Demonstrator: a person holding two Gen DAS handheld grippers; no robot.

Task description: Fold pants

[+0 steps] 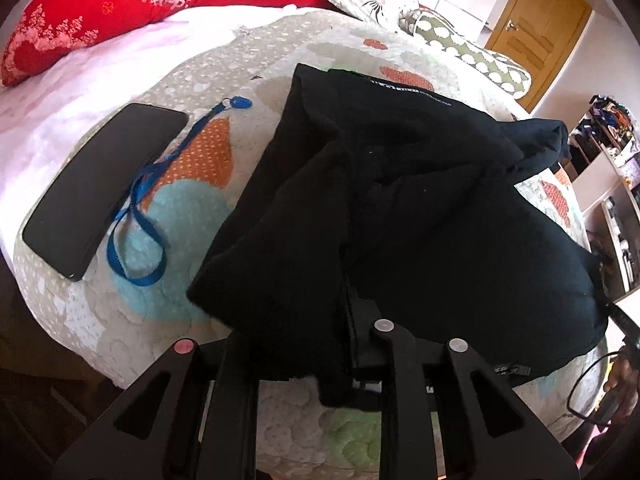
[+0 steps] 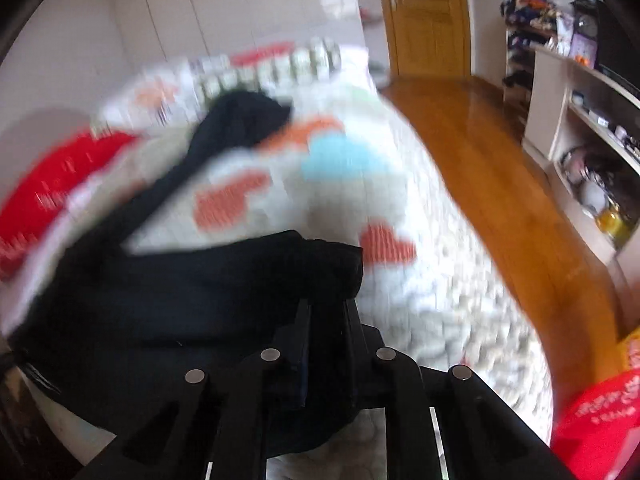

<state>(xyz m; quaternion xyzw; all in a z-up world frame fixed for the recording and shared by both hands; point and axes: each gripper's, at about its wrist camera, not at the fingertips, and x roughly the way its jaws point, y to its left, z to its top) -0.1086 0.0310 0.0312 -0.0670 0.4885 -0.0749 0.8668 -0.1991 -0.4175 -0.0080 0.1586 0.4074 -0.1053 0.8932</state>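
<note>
The black pants (image 1: 400, 208) lie bunched on the patterned quilt (image 1: 280, 404) of the bed, and everything else can be placed against that dark heap. In the left wrist view the left gripper (image 1: 320, 344) sits at the near edge of the pants with cloth draped over and between its fingers; the fabric hides the fingertips, so how far apart the jaws stand cannot be told, though a fold hangs down between the finger frames. To the left of the pants on the quilt a blue lanyard (image 1: 140, 216) loops across an orange and a pale blue patch, and just beyond it, farther from the pants, lies a black phone (image 1: 104, 188), screen dark. Behind the pants a red pillow (image 1: 120, 8) rests at the head of the bed, and beyond their far right corner a wooden door (image 1: 536, 28) stands. The right wrist view is smeared by motion blur: the pants (image 2: 192, 292) stretch from the near left corner toward the far pillows, and the right gripper (image 2: 324, 320) has its fingers drawn close together with a thick bunch of the black cloth pinched between them. To the right of the pants the quilt (image 2: 420, 300) ends at a wooden floor (image 2: 500, 168), with shelves (image 2: 592, 120) past it.
</note>
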